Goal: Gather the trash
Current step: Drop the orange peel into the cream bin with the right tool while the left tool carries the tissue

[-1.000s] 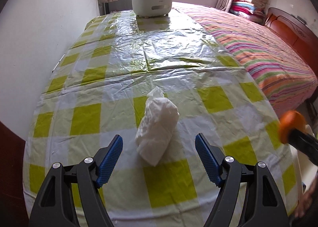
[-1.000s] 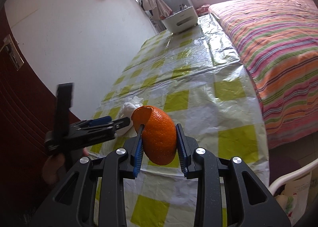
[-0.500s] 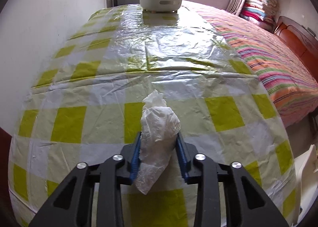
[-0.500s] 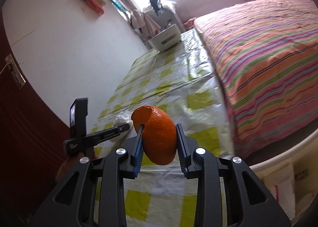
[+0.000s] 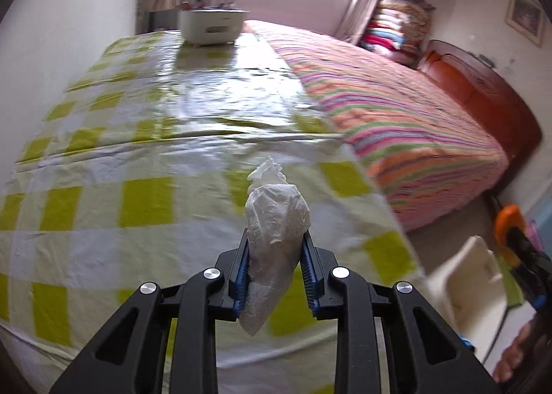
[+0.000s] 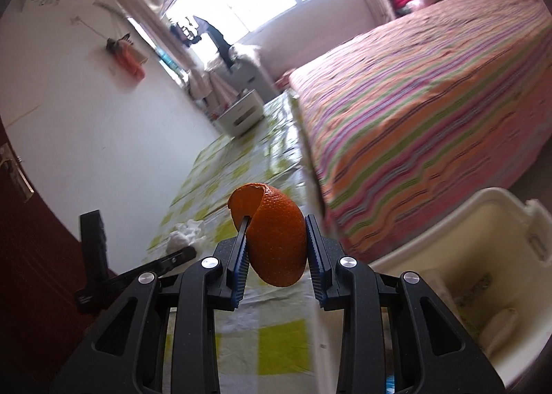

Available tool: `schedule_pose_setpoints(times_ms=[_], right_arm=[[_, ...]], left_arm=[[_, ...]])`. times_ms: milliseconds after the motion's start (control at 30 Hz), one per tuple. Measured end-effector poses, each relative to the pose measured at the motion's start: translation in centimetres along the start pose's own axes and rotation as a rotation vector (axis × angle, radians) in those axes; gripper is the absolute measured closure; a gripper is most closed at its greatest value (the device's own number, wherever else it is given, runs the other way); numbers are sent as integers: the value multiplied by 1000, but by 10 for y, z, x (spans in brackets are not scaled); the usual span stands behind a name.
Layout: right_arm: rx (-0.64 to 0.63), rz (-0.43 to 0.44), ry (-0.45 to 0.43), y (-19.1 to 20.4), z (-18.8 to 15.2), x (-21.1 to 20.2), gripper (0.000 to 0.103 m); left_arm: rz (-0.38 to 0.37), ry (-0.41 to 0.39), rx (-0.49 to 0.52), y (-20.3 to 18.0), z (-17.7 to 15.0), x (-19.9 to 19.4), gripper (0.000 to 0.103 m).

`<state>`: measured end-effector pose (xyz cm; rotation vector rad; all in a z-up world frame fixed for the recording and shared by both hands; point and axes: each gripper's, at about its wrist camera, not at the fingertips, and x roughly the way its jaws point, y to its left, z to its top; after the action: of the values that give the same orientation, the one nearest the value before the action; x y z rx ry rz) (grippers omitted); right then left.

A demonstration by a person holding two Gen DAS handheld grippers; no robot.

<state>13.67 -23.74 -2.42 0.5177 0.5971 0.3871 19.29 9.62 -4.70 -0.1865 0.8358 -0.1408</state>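
Note:
A crumpled white tissue (image 5: 276, 214) stands between the blue pads of my left gripper (image 5: 276, 242), whose jaws are closing and press on it; it hangs above the green-checked tablecloth (image 5: 138, 152). My right gripper (image 6: 277, 221) is shut on a curved piece of orange peel (image 6: 279, 249), near the table's right edge. A white bin (image 6: 483, 221) stands on the floor to the right, below the peel. From the right wrist view the left gripper (image 6: 179, 254) and its tissue (image 6: 186, 233) show at lower left. The peel (image 5: 507, 221) and bin (image 5: 462, 276) also appear at right in the left wrist view.
A bed with a striped cover (image 5: 396, 111) runs along the table's right side. A white basket (image 5: 210, 26) sits at the table's far end. A white wall borders the left, with a dark red door (image 6: 27, 273) near it. A person's hand (image 5: 514, 356) shows at lower right.
The left gripper closed on the tissue and swung right with it. The right gripper carried the peel to the right and rolled; the white bin came into view.

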Motion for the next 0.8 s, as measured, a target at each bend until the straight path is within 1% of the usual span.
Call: schedule_pose_setpoints(times_ms=[100, 167, 200, 267, 333, 400, 533, 567, 600, 667, 733, 800], right_arm=[[-8, -61, -41, -9, -4, -14, 74], [-19, -112, -72, -14, -7, -22, 74], [-26, -144, -90, -17, -8, -26, 74], [-42, -202, -125, -21, -11, -35, 73], [-47, -241, -160, -25, -15, -45, 72], [-45, -282, -188, -27, -20, -53, 71], [-30, -325, -229, -28, -27, -61, 68], [-22, -331, -236, -30, -27, -63, 64], [-14, -332, -240, -31, -27, -64, 51], [13, -349, -255, -33, -30, -65, 37], [41, -357, -285, -39, -29, -72, 37], [67, -358, -336, -43, -29, -83, 36]], left_arm=[[-56, 11, 34, -25, -7, -2, 77], [-86, 14, 55, -38, -11, -3, 77], [-113, 23, 75, -50, -15, -5, 77], [-144, 24, 110, -67, -19, -9, 77], [-172, 20, 145, -84, -24, -15, 77], [-214, 20, 178, -101, -29, -21, 77], [-271, 22, 222, -128, -36, -27, 77], [-285, 26, 232, -135, -38, -27, 77], [-291, 28, 237, -139, -39, -27, 77], [-307, 36, 251, -149, -42, -25, 77], [-319, 44, 267, -159, -45, -23, 77], [-329, 51, 281, -166, -48, -22, 77]])
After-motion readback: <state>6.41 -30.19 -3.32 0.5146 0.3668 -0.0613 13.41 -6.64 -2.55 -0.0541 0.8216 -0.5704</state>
